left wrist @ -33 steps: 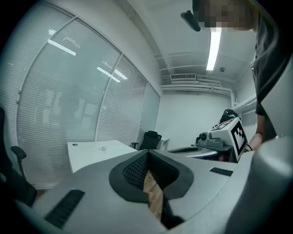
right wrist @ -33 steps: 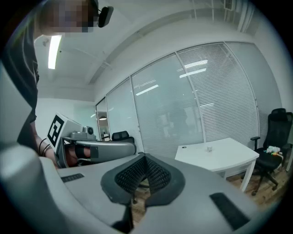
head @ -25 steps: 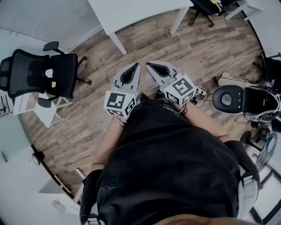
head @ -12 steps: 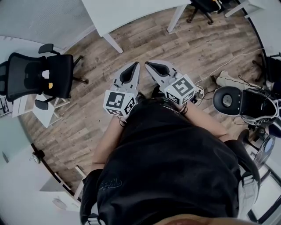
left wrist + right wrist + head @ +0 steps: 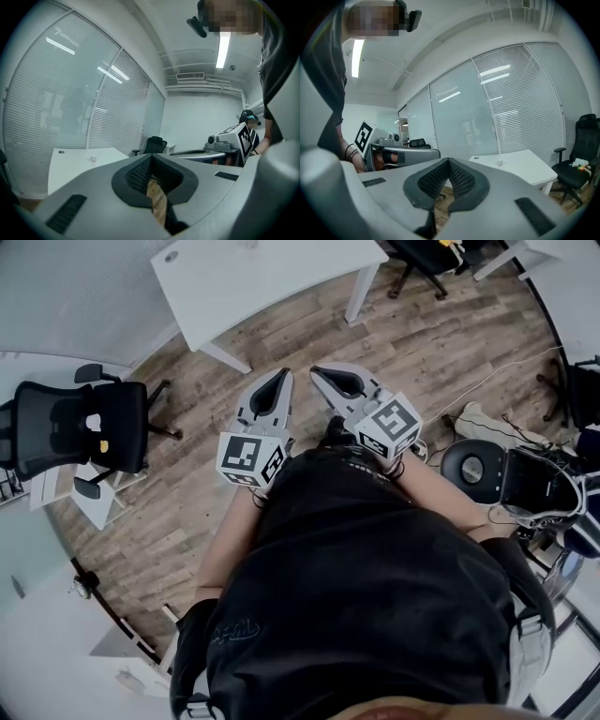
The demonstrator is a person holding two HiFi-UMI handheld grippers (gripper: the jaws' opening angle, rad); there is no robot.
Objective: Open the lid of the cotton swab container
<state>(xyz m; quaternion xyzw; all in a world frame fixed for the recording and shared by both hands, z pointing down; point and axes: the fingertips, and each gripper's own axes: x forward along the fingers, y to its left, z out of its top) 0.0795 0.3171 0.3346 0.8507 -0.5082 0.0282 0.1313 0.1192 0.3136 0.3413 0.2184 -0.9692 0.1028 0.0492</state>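
Right gripper view, fingers [image 5: 469, 186] together, small white object [image 5: 499, 162] on table [image 5: 520, 172] well beyond.

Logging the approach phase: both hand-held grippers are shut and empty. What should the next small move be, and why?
Probably step closer to the white table: the left hand-held gripper and right hand-held gripper are shut on nothing above the wooden floor, and a small white object, possibly the container, sits on that table, apparently beyond reach.
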